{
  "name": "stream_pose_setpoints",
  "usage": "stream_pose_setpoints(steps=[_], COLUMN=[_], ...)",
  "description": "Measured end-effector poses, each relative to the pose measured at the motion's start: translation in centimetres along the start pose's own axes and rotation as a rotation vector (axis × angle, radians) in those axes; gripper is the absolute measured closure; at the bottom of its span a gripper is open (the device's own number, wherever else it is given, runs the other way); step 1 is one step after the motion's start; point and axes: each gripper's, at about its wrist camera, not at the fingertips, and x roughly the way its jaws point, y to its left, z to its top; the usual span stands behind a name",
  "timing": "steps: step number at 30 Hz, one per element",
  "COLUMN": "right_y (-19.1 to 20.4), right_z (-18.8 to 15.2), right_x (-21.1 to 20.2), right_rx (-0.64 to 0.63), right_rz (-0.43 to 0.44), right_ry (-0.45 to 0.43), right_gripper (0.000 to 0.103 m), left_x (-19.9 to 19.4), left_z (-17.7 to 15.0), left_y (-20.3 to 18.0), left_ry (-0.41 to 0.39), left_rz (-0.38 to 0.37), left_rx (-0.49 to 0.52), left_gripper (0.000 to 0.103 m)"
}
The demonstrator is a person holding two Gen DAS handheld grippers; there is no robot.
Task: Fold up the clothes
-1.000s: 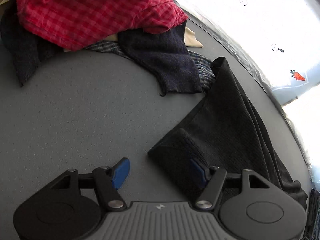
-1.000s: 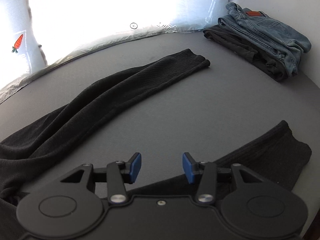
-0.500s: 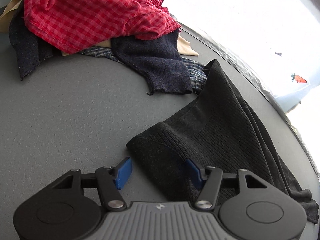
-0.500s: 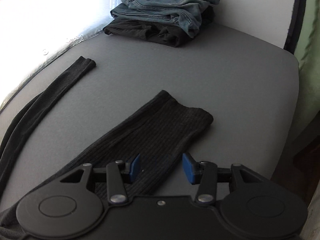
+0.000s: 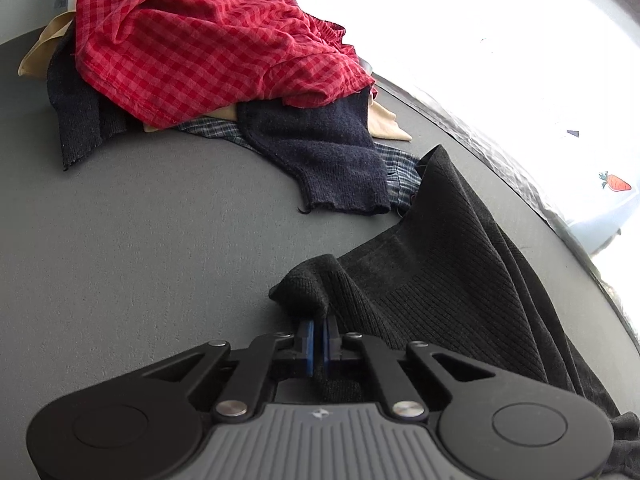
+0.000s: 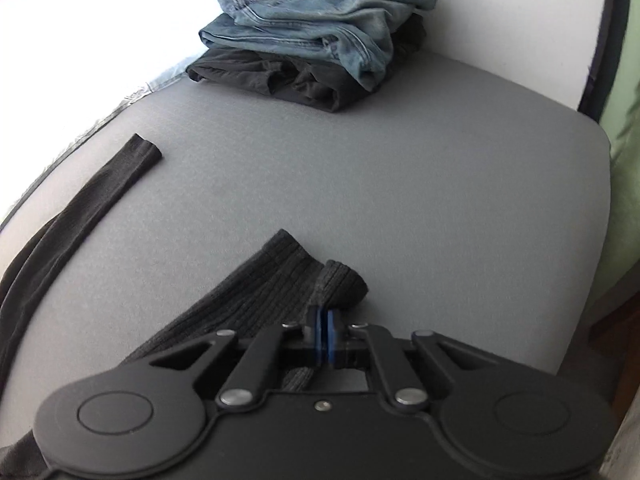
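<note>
On my left view, far left, I see a pile of clothes on the flat grey worktop [image 5: 140, 240]. On top is a crumpled red checked cotton shirt [image 5: 208, 40]. Under it lies a dark navy knitted woolly jumper [image 5: 320, 152], with a bit of cream cloth [image 5: 390, 124] and a blue checked cloth [image 5: 400, 168] poking out beside it. Next along to the right is the black ribbed knitted sweater [image 5: 460, 248], spread out toward the bright edge with a little carrot picture [image 5: 616, 183].

My left hand-held gripper [image 5: 319, 330] has just been closing. Its blue pads are squeezed together now on the bottom corner of the black sweater. The corner is bunched up into a small hump right in front of the pads.

On my right view, the far sleeve of the same sweater lies flat at the left, well apart from me. In the middle, my right hand-held gripper [image 6: 326, 320] has also just been closing. Its blue pads are pinched tight on the end of the near sleeve, and the cuff is folded up just past the pads.

Farther back sits a tidy stack: folded light blue denim jeans [image 6: 320, 20] on top of a folded dark grey garment [image 6: 280, 76]. To the far right is something green [image 6: 628, 120], too blurry to tell.
</note>
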Motion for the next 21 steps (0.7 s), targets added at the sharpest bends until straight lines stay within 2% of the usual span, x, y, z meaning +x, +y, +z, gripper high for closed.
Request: stream_pose_setpoints(steps=[4, 7, 8, 9, 10, 12, 15, 21], right_y=[1.6, 1.7, 1.1, 0.8, 0.7, 1.0, -0.3, -1.0], right_z=[2.9, 5.7, 6.6, 6.9, 7.2, 6.9, 5.3, 1.5], right_x=[-2.6, -5.7, -6.0, -6.1, -6.1, -5.5, -4.0, -0.2], right_rx=[-0.016, 0.061, 0.131, 0.148, 0.148, 0.058, 0.109, -0.059], right_rz=[0.066, 0.193, 0.241, 0.243, 0.233, 0.141, 0.131, -0.036], right_ry=[-0.114, -0.218, -0.222, -0.225, -0.228, -0.23, -0.15, -0.013], right_gripper=[0.101, 0.101, 0.101, 0.101, 0.101, 0.101, 0.101, 0.101], left_x=[-3.7, -8.4, -9.7, -10.6, -10.9, -10.7, -9.4, -5.9], left_z=[2.6, 4.7, 5.0, 5.2, 5.0, 3.7, 1.0, -3.5], left_y=[-1.2, -1.7, -1.7, -1.7, -1.4, -0.5, 1.4, 4.3], left_ry=[-0.078, -0.17, -0.194, -0.207, -0.202, -0.161, -0.08, 0.066], left_rz=[-0.047, -0.111, -0.113, -0.112, -0.101, -0.062, -0.007, 0.089], left_rx=[-0.029, -0.04, -0.033, -0.022, -0.003, 0.028, 0.022, 0.047], left_gripper=[0.1, 0.1, 0.1, 0.1, 0.099, 0.099, 0.099, 0.098])
